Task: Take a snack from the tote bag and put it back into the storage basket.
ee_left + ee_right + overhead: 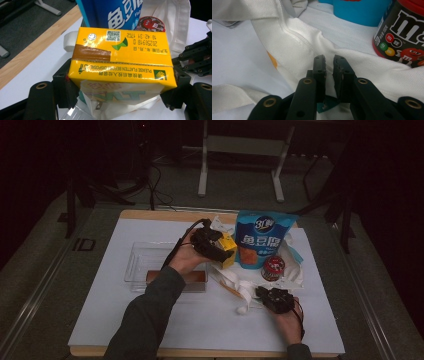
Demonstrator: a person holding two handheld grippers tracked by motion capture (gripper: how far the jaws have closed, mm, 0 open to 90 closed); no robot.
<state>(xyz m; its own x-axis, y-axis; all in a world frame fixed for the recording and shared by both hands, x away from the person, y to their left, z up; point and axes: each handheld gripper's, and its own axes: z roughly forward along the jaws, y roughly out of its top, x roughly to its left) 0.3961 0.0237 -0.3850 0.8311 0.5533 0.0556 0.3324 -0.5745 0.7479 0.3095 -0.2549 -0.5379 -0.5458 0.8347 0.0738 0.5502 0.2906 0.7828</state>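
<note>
Carton [120, 57], yellow and stiff-walled, is clamped across its sides by the left gripper [218, 251], held above the white bag [317, 42]. Light, crushable: moderate pressure is advised. Right gripper [329, 66] is pinched on bag cloth.

Yellow carton [120, 57]: underside hidden, clamped faces covered by tool pads. Blue bag [112, 12] cut off at top edge. Candy jar [403, 32] cut off right. White cloth bag [294, 42] runs beyond frame.

Dim room, grey carpet floor [45, 255], white metal stand [240, 150], wooden table [150, 213]
</note>
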